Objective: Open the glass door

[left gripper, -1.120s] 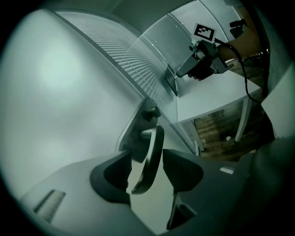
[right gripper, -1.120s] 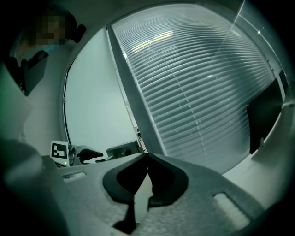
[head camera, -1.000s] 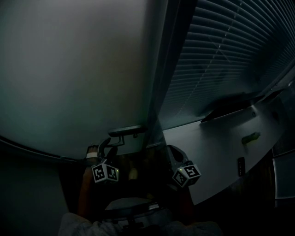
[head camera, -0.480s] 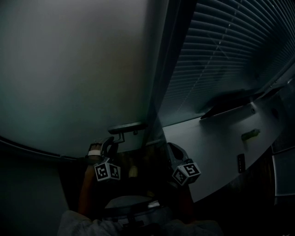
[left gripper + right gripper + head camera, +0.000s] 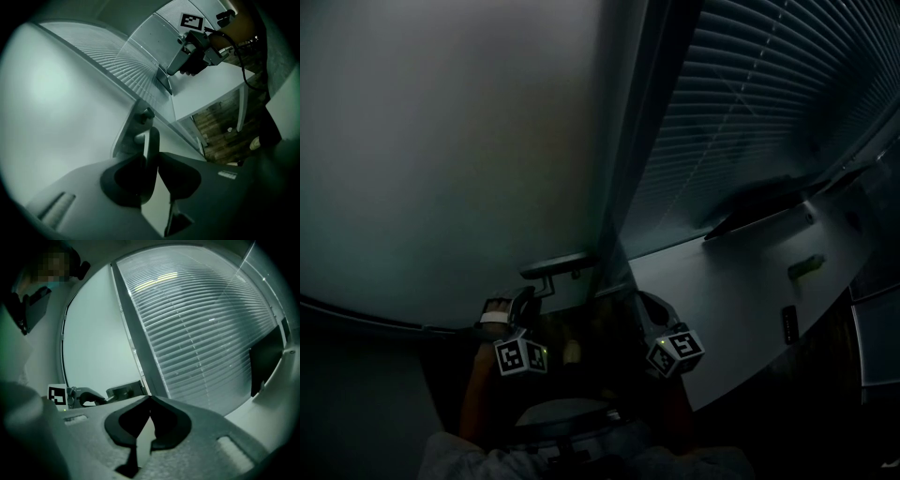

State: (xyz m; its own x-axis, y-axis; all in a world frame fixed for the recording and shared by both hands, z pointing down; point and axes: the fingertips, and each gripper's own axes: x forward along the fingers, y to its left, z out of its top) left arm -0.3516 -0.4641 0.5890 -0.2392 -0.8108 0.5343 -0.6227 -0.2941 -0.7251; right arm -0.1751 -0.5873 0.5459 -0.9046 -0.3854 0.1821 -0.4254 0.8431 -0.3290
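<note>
The frosted glass door (image 5: 450, 141) fills the left of the head view, with a dark lever handle (image 5: 555, 265) near its right edge. My left gripper (image 5: 523, 302) reaches up to that lever. In the left gripper view the lever (image 5: 151, 145) stands between the jaws, which are closing with both pads against its sides. My right gripper (image 5: 642, 305) hangs to the right of the handle by the door frame, shut and holding nothing. From the right gripper view the handle (image 5: 124, 391) and the left gripper (image 5: 86, 397) show at the lower left.
Closed blinds (image 5: 750, 112) cover the window right of the dark door frame (image 5: 623, 169). Below them runs a white desk (image 5: 741, 300) with a dark flat object (image 5: 759, 206), a small green thing (image 5: 806, 267) and a small black item (image 5: 788, 323). The scene is dim.
The left gripper's jaws have narrowed around the lever handle. Both hands have stayed about where they were.
</note>
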